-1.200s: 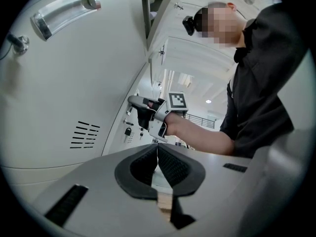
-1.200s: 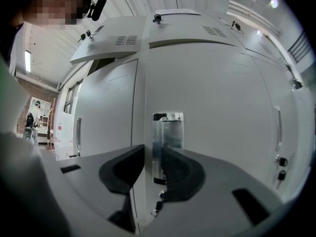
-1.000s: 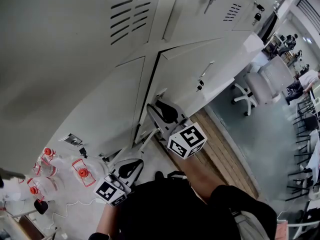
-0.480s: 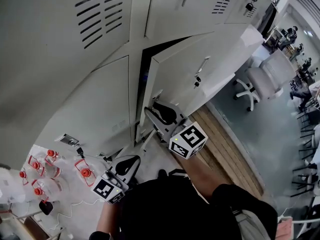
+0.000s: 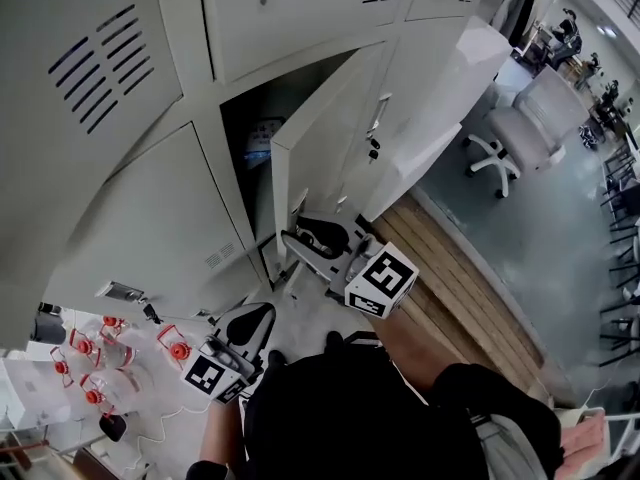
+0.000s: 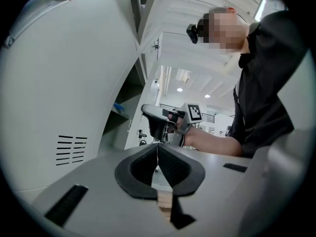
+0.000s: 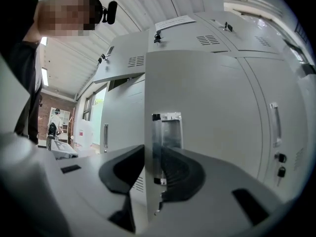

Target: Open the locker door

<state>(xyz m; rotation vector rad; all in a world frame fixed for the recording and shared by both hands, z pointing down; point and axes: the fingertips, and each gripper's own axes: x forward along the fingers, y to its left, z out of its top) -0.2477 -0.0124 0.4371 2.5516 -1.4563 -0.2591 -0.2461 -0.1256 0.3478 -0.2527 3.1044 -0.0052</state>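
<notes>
Right claw [image 7: 152,168] clamps the upright free edge of the locker door [image 7: 212,107], hinges rightward; left claw [image 6: 157,158] shut, empty, farther off.

The locker door [image 5: 330,138] is matt painted metal.

Walled by a bank of grey metal lockers [image 5: 90,88] with louvred vents, edged at the foot with a strip of wooden planks [image 5: 455,273], then laid with a glossy grey-green floor [image 5: 545,238]. Furnished with a white swivel chair [image 5: 520,128] near the lockers and dark chairs [image 5: 625,223] along the far edge. Lit by round ceiling lamps [image 6: 179,89].
</notes>
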